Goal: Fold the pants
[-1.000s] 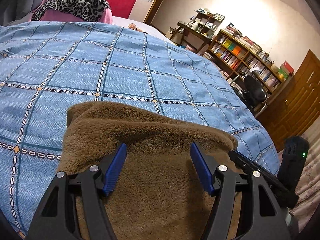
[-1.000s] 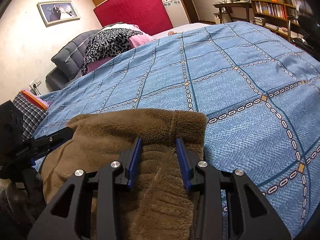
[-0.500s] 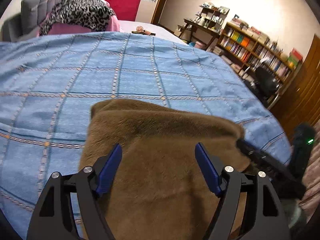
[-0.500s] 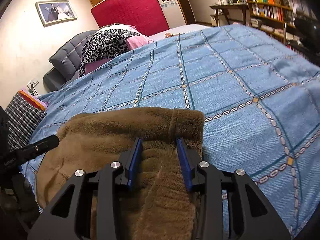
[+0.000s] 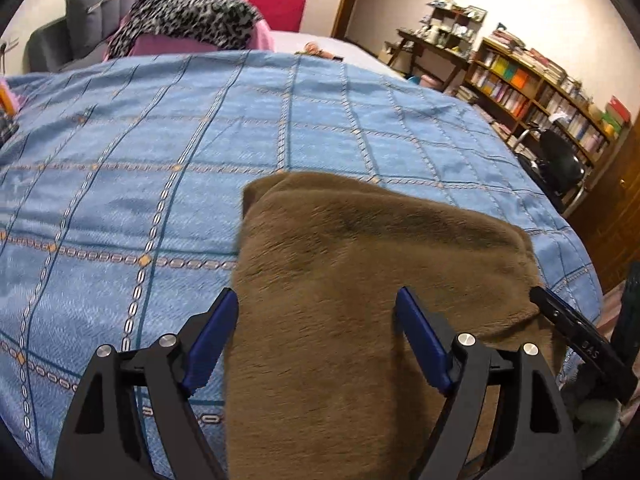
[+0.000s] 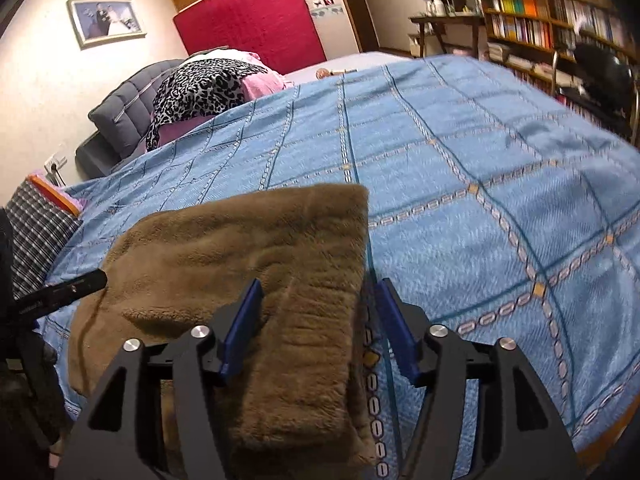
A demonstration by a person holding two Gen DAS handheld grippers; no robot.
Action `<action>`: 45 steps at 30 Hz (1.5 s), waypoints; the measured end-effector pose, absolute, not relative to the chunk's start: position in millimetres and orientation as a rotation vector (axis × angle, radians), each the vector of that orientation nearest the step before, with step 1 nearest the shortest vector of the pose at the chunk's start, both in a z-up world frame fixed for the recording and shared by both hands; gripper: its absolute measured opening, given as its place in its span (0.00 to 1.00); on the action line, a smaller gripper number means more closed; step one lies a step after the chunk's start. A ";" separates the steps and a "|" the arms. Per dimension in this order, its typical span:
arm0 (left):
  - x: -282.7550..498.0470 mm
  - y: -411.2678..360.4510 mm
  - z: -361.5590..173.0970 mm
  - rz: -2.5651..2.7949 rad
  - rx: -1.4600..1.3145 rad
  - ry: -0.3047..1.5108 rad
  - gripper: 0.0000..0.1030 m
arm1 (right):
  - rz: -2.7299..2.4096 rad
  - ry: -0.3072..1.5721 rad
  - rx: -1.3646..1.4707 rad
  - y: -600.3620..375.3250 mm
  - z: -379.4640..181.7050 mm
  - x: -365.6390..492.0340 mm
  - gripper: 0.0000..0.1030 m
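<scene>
Brown fleece pants (image 5: pixel 360 280) lie folded near the foot edge of the bed, on a blue checked bedspread (image 5: pixel 160 160) that covers nearly the whole mattress. The left tongs (image 5: pixel 316 320) hover low over the pants with their blue-padded fingers (image 5: pixel 212 332) spread wide and nothing between them but the nap of the cloth; the left finger sits just over the bundle's left border, the other over its middle. The right tongs (image 6: pixel 318 312) are spread as well, gripping nothing, straddling the right-hand border of the pants (image 6: pixel 260 260), where a thicker ribbed band, perhaps the waistband though the blur makes that hard to tell, runs back between the fingers. Each view catches the black tip of the other tool at the far side of the bundle. At the head of the bed a leopard-print cloth (image 6: pixel 200 84) is draped over something pink, against a grey padded headboard (image 6: pixel 120 108) and a red wall panel (image 6: pixel 248 16). A framed photograph (image 6: pixel 106 20) hangs on the wall, a checked cushion (image 6: pixel 36 232) sits at the bed's left edge, and a loaded bookshelf (image 5: pixel 540 84) with a black chair (image 5: pixel 560 160) stands off to the right.
</scene>
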State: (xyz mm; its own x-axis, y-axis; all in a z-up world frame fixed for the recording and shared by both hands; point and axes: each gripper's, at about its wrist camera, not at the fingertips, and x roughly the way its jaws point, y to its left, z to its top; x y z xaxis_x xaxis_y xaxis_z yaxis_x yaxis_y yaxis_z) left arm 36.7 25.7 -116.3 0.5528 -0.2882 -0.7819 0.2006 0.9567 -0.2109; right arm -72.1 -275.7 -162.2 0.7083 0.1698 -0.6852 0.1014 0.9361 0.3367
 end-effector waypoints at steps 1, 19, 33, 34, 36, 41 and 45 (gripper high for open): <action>36.7 26.0 -117.6 -0.288 -0.105 0.948 0.78 | 0.043 0.790 0.378 -277.1 -163.1 -72.0 0.61; 44.0 44.9 -131.0 -0.357 -0.214 1.023 0.83 | 0.127 0.826 0.547 -298.9 -164.4 -71.7 0.76; 58.2 59.6 -154.7 -0.484 -0.420 1.130 0.87 | 0.201 0.905 0.688 -314.7 -184.2 -60.9 0.82; 59.6 61.3 -156.5 -0.500 -0.437 1.138 0.87 | 0.210 0.917 0.695 -314.3 -186.4 -59.3 0.82; 60.7 62.2 -158.3 -0.521 -0.455 1.149 0.87 | 0.220 0.939 0.713 -314.2 -190.6 -56.0 0.83; 62.1 66.3 -164.5 -0.568 -0.517 1.177 0.90 | 0.238 0.957 0.785 -316.6 -200.0 -55.0 0.85; 62.8 67.1 -166.8 -0.609 -0.522 1.189 0.93 | 0.310 0.995 0.809 -309.7 -205.8 -51.3 0.85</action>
